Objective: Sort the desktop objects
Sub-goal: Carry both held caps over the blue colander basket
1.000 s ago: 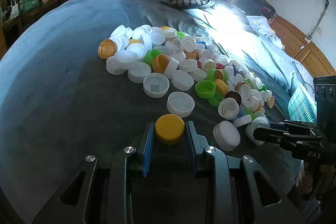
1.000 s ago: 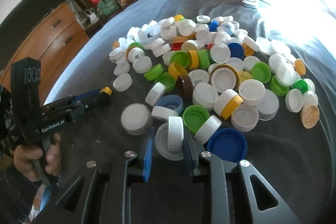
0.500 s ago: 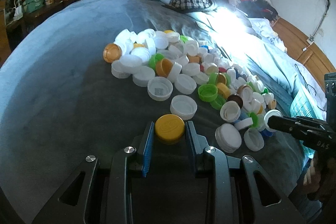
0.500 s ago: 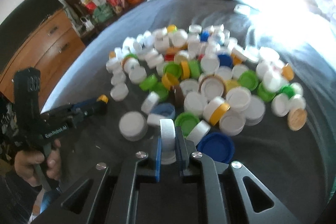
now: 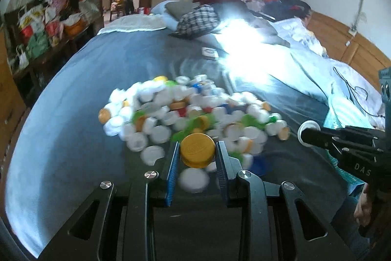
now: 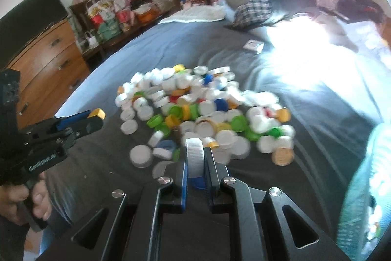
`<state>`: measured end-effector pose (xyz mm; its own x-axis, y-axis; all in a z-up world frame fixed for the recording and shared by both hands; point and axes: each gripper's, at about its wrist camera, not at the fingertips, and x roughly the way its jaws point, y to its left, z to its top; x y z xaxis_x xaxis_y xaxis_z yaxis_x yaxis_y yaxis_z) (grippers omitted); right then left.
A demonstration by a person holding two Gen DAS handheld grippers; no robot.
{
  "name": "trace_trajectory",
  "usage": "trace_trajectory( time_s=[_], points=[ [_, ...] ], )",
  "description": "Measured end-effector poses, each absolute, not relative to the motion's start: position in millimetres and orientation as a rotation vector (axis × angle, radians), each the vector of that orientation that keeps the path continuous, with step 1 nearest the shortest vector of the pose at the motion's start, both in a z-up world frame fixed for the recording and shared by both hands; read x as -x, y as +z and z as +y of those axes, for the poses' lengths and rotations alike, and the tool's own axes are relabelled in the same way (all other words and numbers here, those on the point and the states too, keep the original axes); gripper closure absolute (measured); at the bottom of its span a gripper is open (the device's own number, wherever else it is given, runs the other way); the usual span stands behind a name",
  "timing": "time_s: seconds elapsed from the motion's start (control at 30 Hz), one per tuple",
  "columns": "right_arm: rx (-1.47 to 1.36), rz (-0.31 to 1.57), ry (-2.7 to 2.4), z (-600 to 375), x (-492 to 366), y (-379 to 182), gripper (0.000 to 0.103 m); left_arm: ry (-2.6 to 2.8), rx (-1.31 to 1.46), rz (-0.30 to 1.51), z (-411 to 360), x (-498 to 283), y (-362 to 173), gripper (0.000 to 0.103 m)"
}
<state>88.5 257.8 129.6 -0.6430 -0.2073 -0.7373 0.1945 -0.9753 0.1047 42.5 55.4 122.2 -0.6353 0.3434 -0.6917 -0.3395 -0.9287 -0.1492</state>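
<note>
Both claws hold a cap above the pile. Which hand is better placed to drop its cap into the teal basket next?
Right, probably. The teal basket sits at that view's right edge, beside the right claw gripping the white cap. The left claw with its yellow cap is farther away.

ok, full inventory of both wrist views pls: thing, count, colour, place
cap pile: too many and too blurred to count; mostly white, some green, yellow, blue, red; middle of the bed
yellow cap: 1, yellow, between the left gripper's fingers
white cap: 1, white, ribbed, on edge between the right gripper's fingers
blanket: 1, grey-blue, covers the bed under the caps
checked cloth: 1, dark plaid, far end of the bed
small box: 1, white, flat, beyond the pile
basket: 1, teal, right edge of the bed
dresser: 1, brown wood, left of the bed
left gripper: 1, black, shut on the yellow cap
right gripper: 1, black, shut on the white cap
</note>
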Motion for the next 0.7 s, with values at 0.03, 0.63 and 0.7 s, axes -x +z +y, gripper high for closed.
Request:
trace_trajectory(
  time_s=[0.03,0.63,0.7],
  points=[
    [-1.197,-0.024,-2.686,266.7,-92.5,135.5,0.091,2.533,1.08,-0.009,66.6,-43.7,126.5,0.078],
    [-1.181,-0.16,-3.013,428.0,-164.3,195.8,0.091,2.353,0.987,0.247,274.6,-79.6,167.2,0.078],
    [-1.186,-0.176,-3.032,440.5,-170.6,197.2,0.091,2.341,0.976,0.287,293.4,-85.0,169.5,0.078]
  ],
)
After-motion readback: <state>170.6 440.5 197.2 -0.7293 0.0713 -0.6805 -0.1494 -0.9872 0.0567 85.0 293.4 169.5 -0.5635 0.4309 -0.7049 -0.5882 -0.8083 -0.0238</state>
